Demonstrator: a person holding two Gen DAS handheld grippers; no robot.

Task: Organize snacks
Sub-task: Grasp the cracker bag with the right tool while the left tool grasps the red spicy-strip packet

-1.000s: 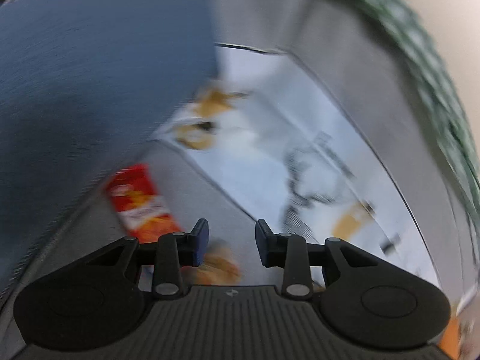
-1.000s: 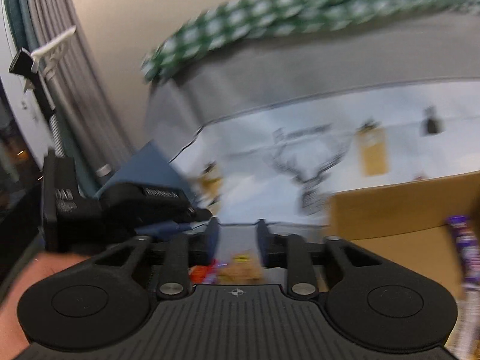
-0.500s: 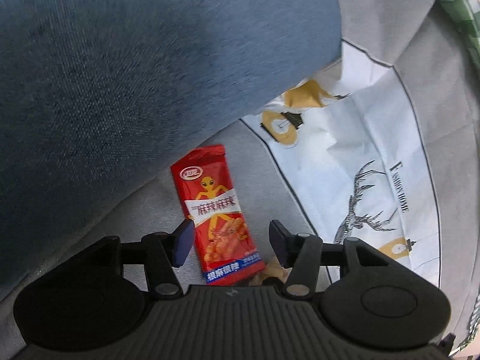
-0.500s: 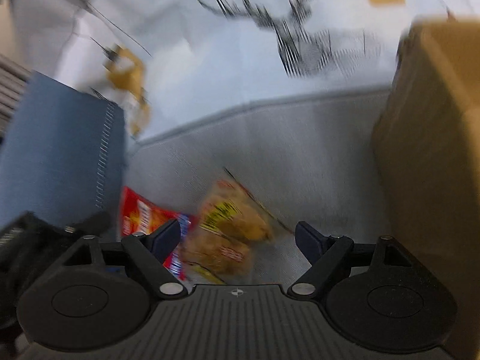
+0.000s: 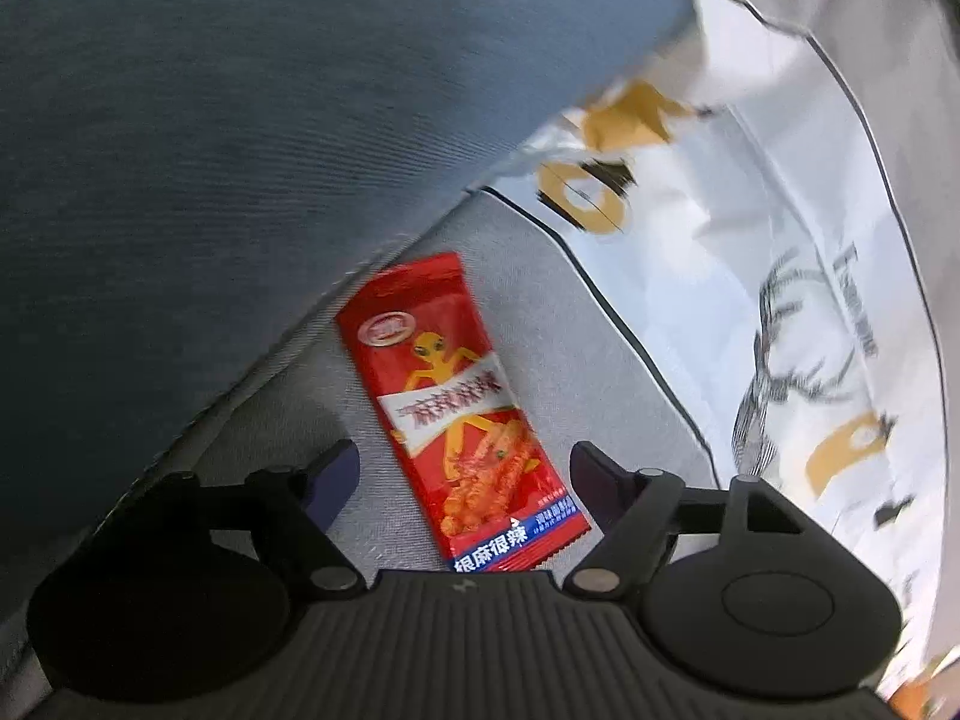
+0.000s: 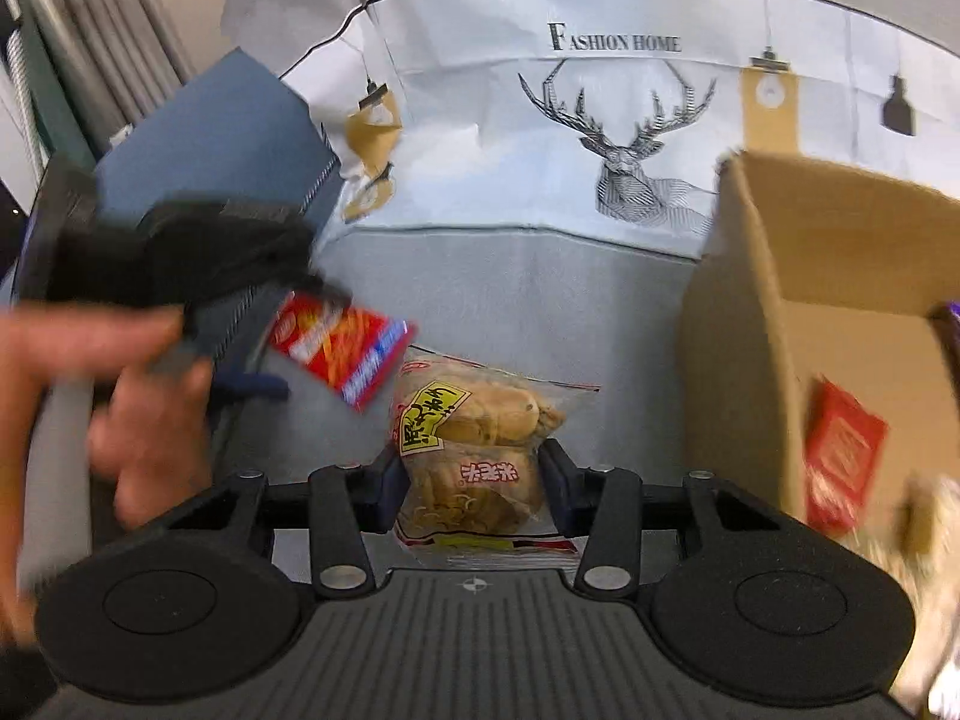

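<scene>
A red snack packet [image 5: 456, 402] lies flat on grey cloth, between the wide-set jaws of my left gripper [image 5: 463, 462]. The jaws are opening and neither pad touches it. In the right wrist view the same red packet [image 6: 342, 348] shows beside the blurred left gripper [image 6: 300, 342], held by a person's hand [image 6: 120, 372]. My right gripper [image 6: 474, 474] is closing on a clear bag of brown snacks [image 6: 474, 420], with a pad against each side of it.
A blue fabric box [image 5: 240, 120] stands close on the left, just behind the red packet. An open cardboard box [image 6: 750, 312] stands at the right with a red packet [image 6: 840, 456] inside. A white cloth with a deer print [image 6: 630, 168] covers the surface behind.
My left gripper came down over the red packet and its jaws spread wider. My right gripper swung down from the far wall, opened wide, then narrowed around the bag of brown snacks.
</scene>
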